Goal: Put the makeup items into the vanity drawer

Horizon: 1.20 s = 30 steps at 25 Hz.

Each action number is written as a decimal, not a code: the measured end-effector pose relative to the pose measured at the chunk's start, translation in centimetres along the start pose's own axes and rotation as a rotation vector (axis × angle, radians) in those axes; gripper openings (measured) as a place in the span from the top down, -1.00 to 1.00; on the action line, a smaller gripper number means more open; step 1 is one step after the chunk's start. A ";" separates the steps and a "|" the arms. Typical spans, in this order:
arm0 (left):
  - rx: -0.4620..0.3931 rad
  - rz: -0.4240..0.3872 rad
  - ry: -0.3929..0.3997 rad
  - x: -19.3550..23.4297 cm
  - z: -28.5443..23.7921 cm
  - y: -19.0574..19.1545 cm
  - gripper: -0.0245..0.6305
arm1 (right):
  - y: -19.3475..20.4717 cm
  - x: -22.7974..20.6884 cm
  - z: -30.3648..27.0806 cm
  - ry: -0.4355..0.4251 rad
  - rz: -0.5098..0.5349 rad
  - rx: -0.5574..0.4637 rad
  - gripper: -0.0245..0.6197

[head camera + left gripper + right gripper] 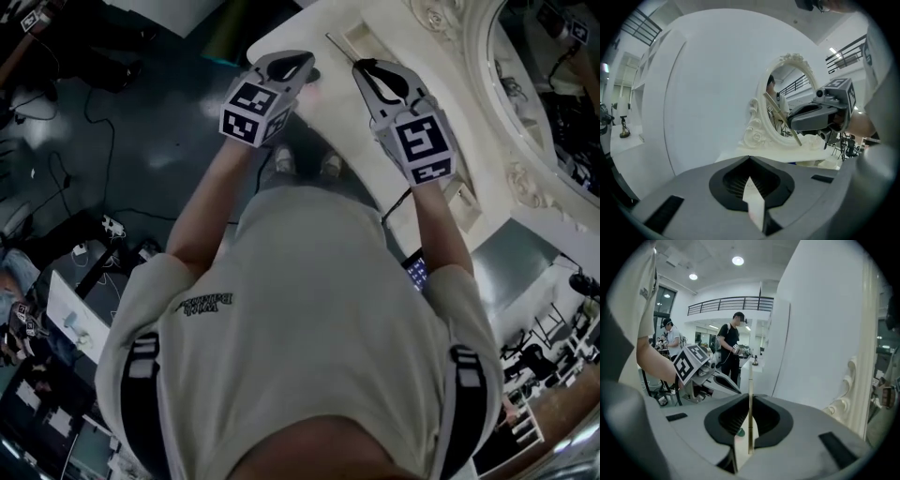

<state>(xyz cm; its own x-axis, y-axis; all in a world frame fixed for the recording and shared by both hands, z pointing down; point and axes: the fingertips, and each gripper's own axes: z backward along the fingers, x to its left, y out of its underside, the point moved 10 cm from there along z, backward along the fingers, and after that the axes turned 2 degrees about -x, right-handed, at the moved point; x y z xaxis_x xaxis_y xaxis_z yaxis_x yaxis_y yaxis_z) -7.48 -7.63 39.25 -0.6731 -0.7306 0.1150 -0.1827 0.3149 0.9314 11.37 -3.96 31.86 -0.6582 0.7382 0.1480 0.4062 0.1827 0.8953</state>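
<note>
White vanity surface (342, 127), mirror (548, 94) behind. Right gripper (362, 66) was clamped on a thin stick (339, 49), held above it; likely light, stiff, pivot-prone, best held mid-shaft. Left gripper (309, 64) nearly closed, contents unclear.

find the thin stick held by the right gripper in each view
Head view: thin stick at top centre, slanting up-left off the right gripper.
Left gripper view: right of centre, slanting across the mirror.
Right gripper view: dead centre, upright between the jaws.
Shared landmark: ornate mirror frame.
</note>
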 end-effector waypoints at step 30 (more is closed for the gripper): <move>-0.331 -0.017 0.012 -2.7 6.1 -8.9 0.88 | -2.5 -1.9 5.7 0.050 -0.147 -0.295 0.83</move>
<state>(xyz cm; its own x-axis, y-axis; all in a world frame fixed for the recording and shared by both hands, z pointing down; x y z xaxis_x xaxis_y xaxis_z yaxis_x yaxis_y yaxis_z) -8.41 -4.80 28.53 -0.6632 -0.7416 0.1011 0.0505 0.0904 0.9946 15.23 -2.18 26.98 -0.7292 0.6839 0.0215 0.1078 0.0838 0.9906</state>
